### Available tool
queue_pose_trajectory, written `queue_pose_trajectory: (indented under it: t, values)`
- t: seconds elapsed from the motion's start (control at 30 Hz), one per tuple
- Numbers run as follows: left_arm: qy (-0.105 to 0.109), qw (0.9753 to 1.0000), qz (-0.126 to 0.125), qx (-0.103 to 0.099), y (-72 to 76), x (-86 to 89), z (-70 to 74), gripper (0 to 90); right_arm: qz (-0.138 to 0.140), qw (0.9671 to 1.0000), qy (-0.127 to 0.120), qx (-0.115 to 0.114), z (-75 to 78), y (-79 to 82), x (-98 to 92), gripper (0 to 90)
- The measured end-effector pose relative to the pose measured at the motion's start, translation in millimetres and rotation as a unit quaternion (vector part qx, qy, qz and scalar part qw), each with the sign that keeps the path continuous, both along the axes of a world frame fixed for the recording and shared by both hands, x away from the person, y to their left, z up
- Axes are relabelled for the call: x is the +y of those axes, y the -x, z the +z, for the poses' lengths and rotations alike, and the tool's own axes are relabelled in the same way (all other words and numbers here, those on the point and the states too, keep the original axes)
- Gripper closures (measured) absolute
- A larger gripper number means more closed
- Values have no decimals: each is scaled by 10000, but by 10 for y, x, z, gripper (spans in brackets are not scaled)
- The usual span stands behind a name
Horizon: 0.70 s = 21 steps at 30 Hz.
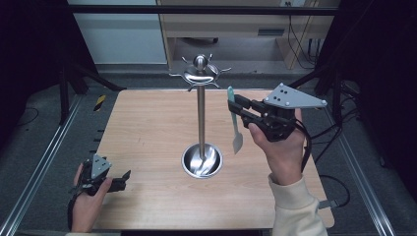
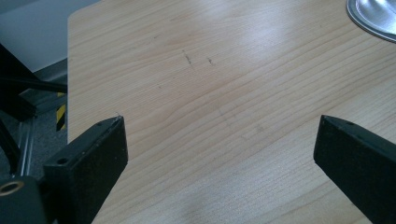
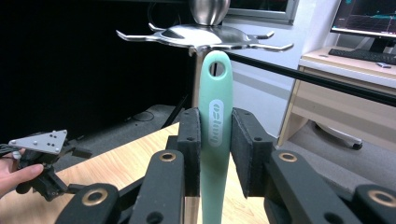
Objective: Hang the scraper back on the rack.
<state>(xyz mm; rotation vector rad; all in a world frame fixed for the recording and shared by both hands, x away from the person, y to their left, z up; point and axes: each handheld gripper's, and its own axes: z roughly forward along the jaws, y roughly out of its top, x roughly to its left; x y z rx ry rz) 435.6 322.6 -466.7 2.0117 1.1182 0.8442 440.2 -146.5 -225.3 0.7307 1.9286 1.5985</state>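
**High view: utensil carried up to the hanging rack, hook not yet engaged**

The right gripper (image 1: 235,107) holds a mint-green spatula (image 1: 235,123) upright in the air, just to the right of the steel rack's pole (image 1: 201,118). Its jaws are pinched on the handle below the hanging hole; the pale blade hangs down above the wooden table (image 1: 147,128), clear of the round base dish (image 1: 202,161).

Right gripper view: the handle's hole (image 3: 216,68) sits just under the ring of hooks (image 3: 205,37) at the rack's top, near the closest prong but apart from it — no hook passes through yet.

The left gripper (image 1: 120,181) rests low at the near-left corner of the table, jaws spread with nothing between them; its own view looks across bare wood, the dish's rim (image 2: 373,18) at the far edge.

Judgement: the step in hand is the approach to hang. The next move calls for a small lift and a shift toward one prong, so that the hole lines up with its upturned tip — then lower onto it and only then release. Risk: the handle knocks the ring and misses the prong.
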Motion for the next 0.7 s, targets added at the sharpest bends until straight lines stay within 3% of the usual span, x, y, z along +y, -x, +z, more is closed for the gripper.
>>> queue_pose_trajectory:
  t: [0.7]
  values:
    - [4, 10000, 7, -3, 5, 4, 3, 27, 44, 9999, 77, -49, 90, 17, 106, 741]
